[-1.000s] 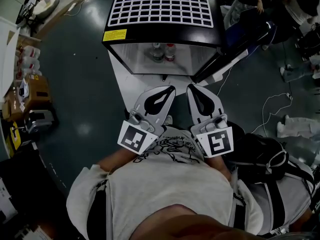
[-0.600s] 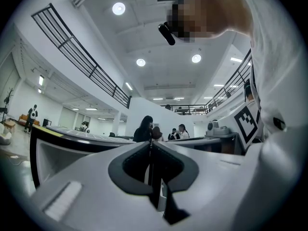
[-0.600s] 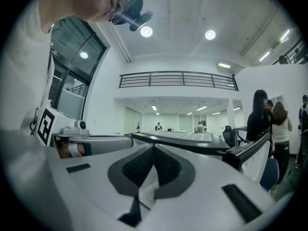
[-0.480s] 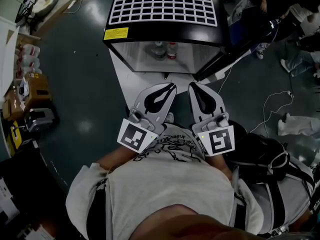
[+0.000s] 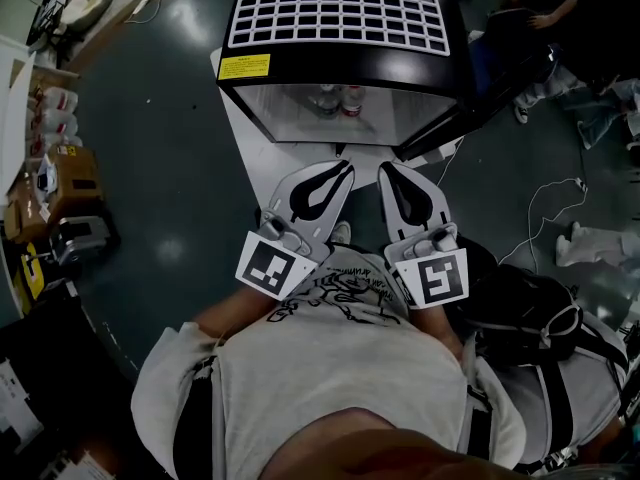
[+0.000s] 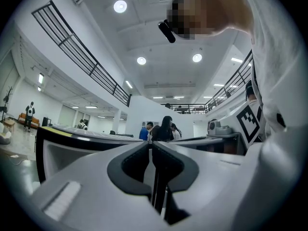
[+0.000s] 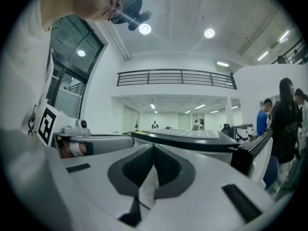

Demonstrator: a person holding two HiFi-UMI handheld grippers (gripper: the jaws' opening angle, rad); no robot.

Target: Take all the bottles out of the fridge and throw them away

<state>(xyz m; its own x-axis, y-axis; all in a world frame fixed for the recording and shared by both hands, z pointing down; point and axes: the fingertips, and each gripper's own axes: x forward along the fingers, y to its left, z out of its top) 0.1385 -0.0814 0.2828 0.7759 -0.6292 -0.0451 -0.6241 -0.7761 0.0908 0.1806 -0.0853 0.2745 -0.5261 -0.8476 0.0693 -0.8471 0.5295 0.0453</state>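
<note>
**Fridge** [image 5: 340, 63]: a compact box with a glossy black top. The top carries a white grid panel [image 5: 338, 13] and a yellow label [image 5: 246, 67]. Its door [image 5: 445, 128] stands swung open toward 3 o'clock. The unit rests on a flat white table [image 5: 258, 148].

**Bottles** [image 5: 337, 99]: two clear plastic bottles stand upright, side by side, inside the lit compartment. In the head view only their upper parts show below the fridge's top edge — caps and labels are too small to read. Neither gripper view shows them.

**Left hand-held gripper** [image 5: 341, 171]: a smooth grey-white shell with black ribbed pads. The jaws are pressed together with nothing between them.

**Right hand-held gripper** [image 5: 388, 172]: the same build, with jaws likewise pressed together and empty.

Each carries a marker cube [image 5: 272, 268] at its rear. The two sit side by side over the table, tips near each other.

**Relative position**: the bottles lie at 12 o'clock from both tips — apart from them, inside the compartment.
</note>
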